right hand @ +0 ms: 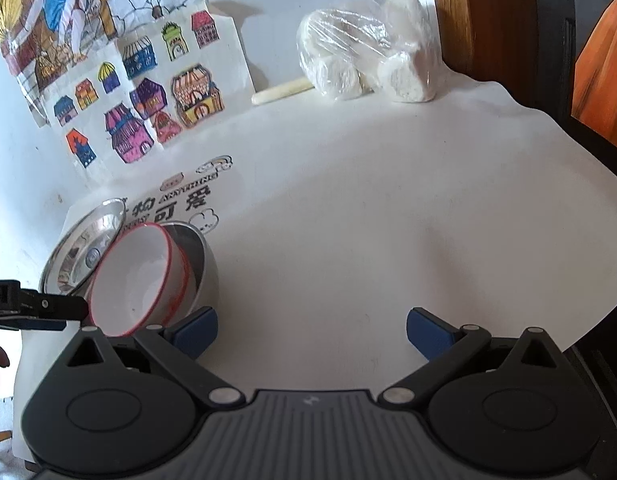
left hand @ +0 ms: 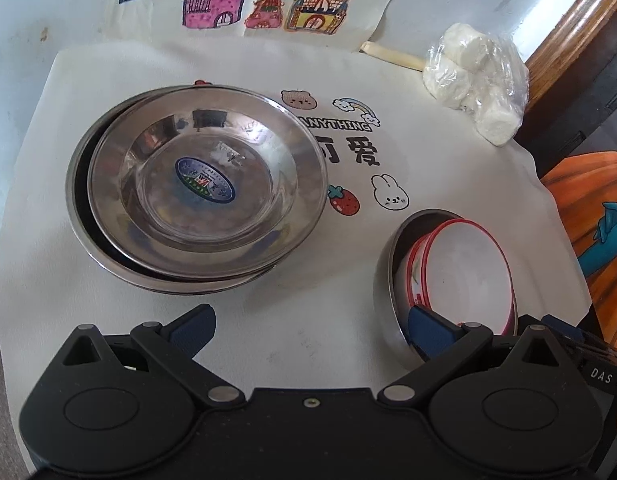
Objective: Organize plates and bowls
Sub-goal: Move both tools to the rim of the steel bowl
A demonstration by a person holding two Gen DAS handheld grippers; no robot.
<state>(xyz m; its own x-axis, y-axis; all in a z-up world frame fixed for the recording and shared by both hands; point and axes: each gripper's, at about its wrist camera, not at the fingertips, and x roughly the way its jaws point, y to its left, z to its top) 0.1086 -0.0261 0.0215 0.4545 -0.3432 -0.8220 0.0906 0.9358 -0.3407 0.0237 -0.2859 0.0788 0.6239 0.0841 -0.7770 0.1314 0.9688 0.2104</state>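
White cloth [right hand: 388, 220] over table; wooden frame [right hand: 468, 12], perhaps door.

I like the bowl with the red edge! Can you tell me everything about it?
The white bowl with a thin red rim looks like glossy ceramic or plastic, and nothing is visible inside it. It sits tilted inside a slightly larger shiny steel bowl, leaning against that bowl's wall. Some coloured print shows on its outer side. The left tongs are open beside it.
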